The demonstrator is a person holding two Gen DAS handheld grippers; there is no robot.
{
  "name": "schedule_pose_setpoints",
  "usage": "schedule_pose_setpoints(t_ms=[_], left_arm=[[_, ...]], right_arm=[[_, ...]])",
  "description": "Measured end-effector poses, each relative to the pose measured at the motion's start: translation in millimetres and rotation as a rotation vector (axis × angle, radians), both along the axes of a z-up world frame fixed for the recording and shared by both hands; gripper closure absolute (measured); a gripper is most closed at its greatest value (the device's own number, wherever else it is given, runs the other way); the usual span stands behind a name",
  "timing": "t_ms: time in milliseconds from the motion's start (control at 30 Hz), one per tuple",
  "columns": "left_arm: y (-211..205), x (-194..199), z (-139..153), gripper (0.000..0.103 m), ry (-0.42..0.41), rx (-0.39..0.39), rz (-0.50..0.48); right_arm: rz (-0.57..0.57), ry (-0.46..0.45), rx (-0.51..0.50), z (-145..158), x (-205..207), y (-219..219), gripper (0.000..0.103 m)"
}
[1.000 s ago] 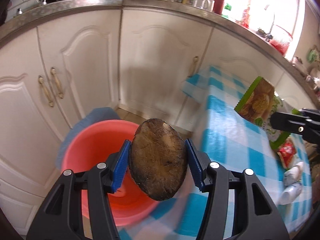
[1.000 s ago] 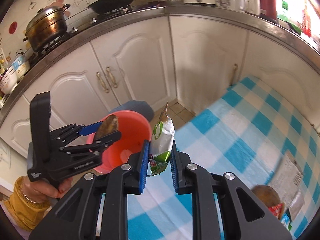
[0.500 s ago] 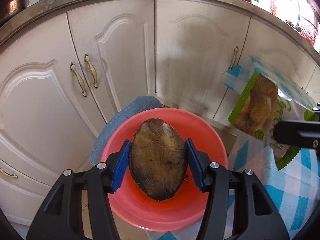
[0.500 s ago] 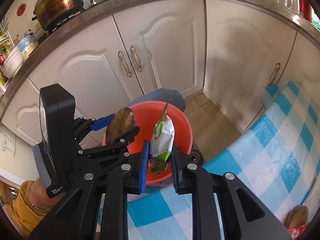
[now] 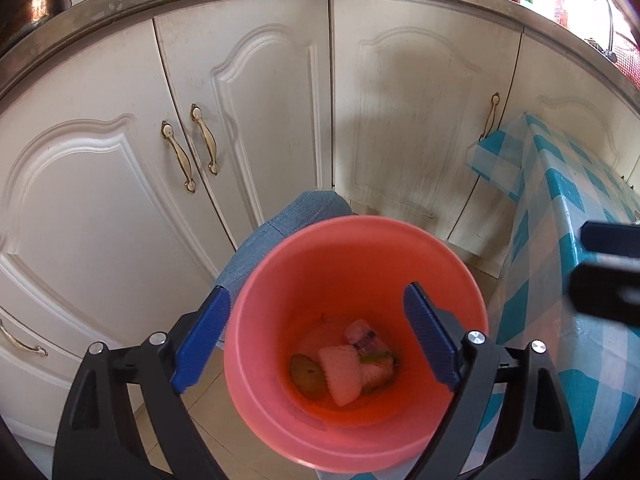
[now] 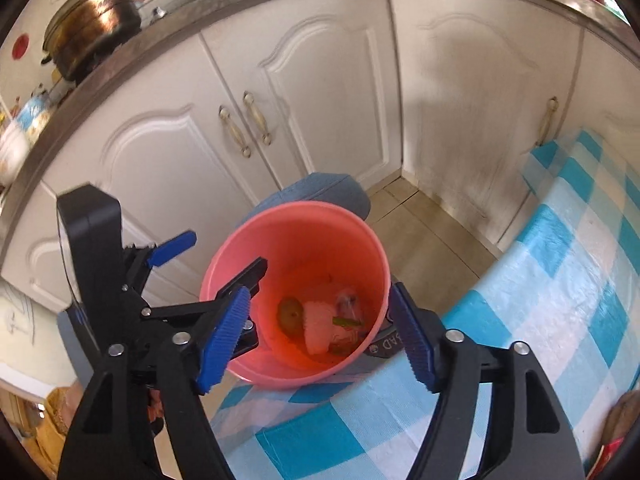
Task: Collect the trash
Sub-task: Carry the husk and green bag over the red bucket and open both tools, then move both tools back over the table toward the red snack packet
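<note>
Both grippers hang over one pink bucket (image 5: 356, 344), and both are released, jaws spread wide with nothing between them. The left gripper (image 5: 316, 340) looks straight down into it; the right gripper (image 6: 320, 336) frames it from the near side, with the left gripper visible at its left. At the bucket's bottom lie three pieces of trash: one brown oval slice (image 5: 307, 374), one pale snack wrapper (image 5: 344, 372) and one crumpled packet with green edging (image 5: 370, 346), all touching. A blue-checked worktop (image 6: 560, 280) spreads to the right. One blue stool (image 6: 320, 192) sits just beyond the bucket, before white cabinet doors (image 5: 248, 120).
</note>
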State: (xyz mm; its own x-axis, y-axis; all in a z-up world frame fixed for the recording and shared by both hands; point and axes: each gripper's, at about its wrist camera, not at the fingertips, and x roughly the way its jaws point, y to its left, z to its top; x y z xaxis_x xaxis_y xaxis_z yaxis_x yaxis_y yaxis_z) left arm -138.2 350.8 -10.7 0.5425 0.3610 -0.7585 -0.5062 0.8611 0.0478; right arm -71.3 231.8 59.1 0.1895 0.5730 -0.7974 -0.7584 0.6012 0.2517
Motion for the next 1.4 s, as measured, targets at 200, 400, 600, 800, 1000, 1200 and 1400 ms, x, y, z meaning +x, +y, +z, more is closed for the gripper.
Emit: schedule_pose_setpoints(t_ms=[200, 400, 600, 800, 1000, 1200, 1400], left_arm=[[-11.9, 7.0, 1.3, 0.013, 0.015, 0.0, -0.048], [-42.4, 11.2, 14.9, 0.013, -0.01, -0.044, -0.158], [-90.0, 12.9, 40.4, 0.013, -0.077, -0.067, -0.33], [-150.3, 22.0, 56.2, 0.013, -0.096, -0.087, -0.523], [-209.9, 36.2, 66.8, 0.013, -0.083, -0.178, -0.683], [-263.1, 54.0, 67.2, 0.013, -0.053, -0.345, -0.823], [-308.8, 73.7, 59.2, 0.013, 0.021, -0.376, -0.918]], right_arm=[[-0.153, -0.017, 0.105, 25.3, 2.1, -57.1, 0.016], [-0.329, -0.071, 0.167, 46.6, -6.9, -143.2, 0.014], [-0.533, -0.163, 0.185, 57.0, -34.2, -241.5, 0.014], [-0.758, -0.163, 0.225, 49.6, -55.3, -342.3, 0.013], [-0.902, -0.113, 0.259, 28.1, -63.2, -413.8, 0.013], [-0.966, -0.07, 0.283, 9.7, -70.1, -447.7, 0.013], [-0.986, -0.04, 0.302, -2.0, -70.1, -464.2, 0.013]])
